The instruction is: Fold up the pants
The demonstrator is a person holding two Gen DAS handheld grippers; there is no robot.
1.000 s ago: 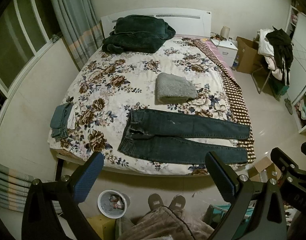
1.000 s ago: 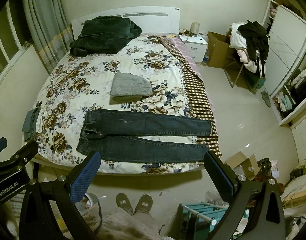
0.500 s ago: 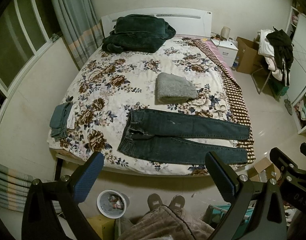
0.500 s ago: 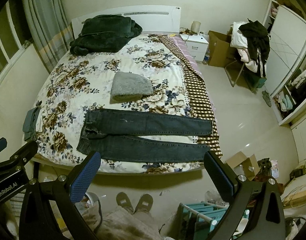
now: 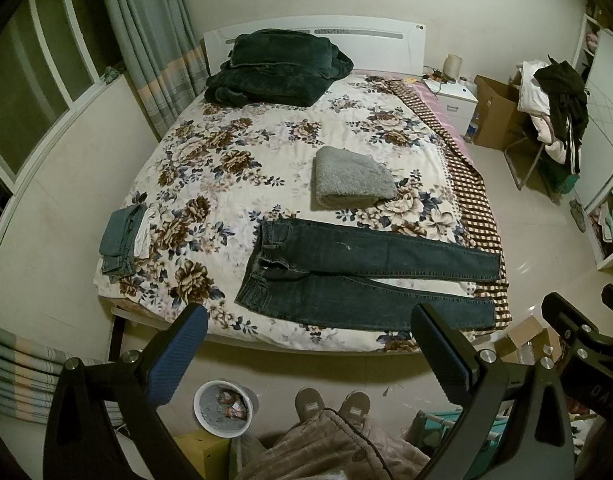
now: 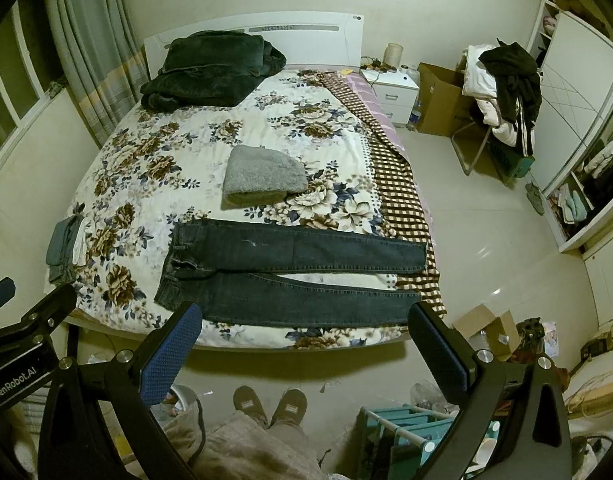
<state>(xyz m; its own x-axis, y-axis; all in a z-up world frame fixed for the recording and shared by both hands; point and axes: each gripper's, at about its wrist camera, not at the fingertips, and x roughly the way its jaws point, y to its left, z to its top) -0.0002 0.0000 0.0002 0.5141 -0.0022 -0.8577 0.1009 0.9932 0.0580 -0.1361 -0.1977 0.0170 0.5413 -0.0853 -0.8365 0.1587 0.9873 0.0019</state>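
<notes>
Dark blue jeans [image 5: 358,276] lie flat on the floral bedspread [image 5: 226,168] near the foot of the bed, waistband to the left, both legs stretched to the right. They also show in the right wrist view [image 6: 290,272]. My left gripper [image 5: 310,344] is open and empty, held high above the floor in front of the bed. My right gripper [image 6: 306,340] is open and empty too, at the same height, to the right of the left one.
A folded grey towel [image 5: 350,178] lies mid-bed. A dark green blanket [image 5: 274,68] sits at the headboard. Small folded clothes [image 5: 122,236] lie at the bed's left edge. A waste bin [image 5: 222,408] and the person's feet [image 5: 330,404] are below.
Both views have shifted very slightly; the bed and jeans sit almost where they were. Nothing was touched.
</notes>
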